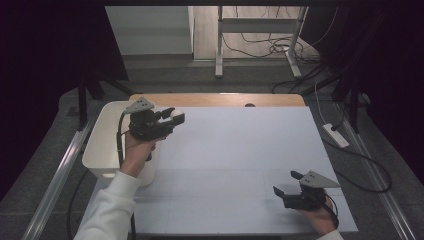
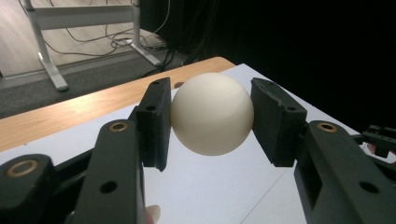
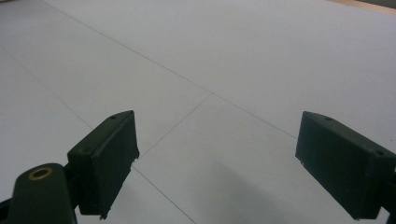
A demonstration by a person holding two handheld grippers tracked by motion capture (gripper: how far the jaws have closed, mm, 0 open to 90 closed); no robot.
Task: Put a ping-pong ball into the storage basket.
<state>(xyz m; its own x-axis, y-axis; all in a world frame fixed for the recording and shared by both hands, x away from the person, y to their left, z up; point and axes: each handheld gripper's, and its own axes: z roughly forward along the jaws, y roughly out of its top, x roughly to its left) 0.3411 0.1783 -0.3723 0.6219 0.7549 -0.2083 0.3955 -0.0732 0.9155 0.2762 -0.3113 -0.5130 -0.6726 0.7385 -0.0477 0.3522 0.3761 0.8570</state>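
The worktop carries a white sheet over most of its surface, with a strip of bare wood showing along the far edge. Faint straight lines divide the sheet into panels.

A white bin stands at the left edge of the worktop, just beside the person's left forearm, which comes in from the bottom in a white sleeve.

The left tool is held above the worktop near the bin's far right corner, jaws pointing to the right and roughly level. Its jaws are pinched on a white ball: in the left gripper view both black pads press against the ball's opposite sides, and the ball sits clear of the sheet below it. In the high view the ball appears as a pale shape between the jaw tips. It is smooth, off-white and unmarked.

The right tool is near the front right corner of the worktop, well apart from the left tool and the ball. It points left across the sheet. Its jaws stand spread wide, with nothing between them; the right gripper view shows bare white sheet in the gap and a soft shadow beneath.
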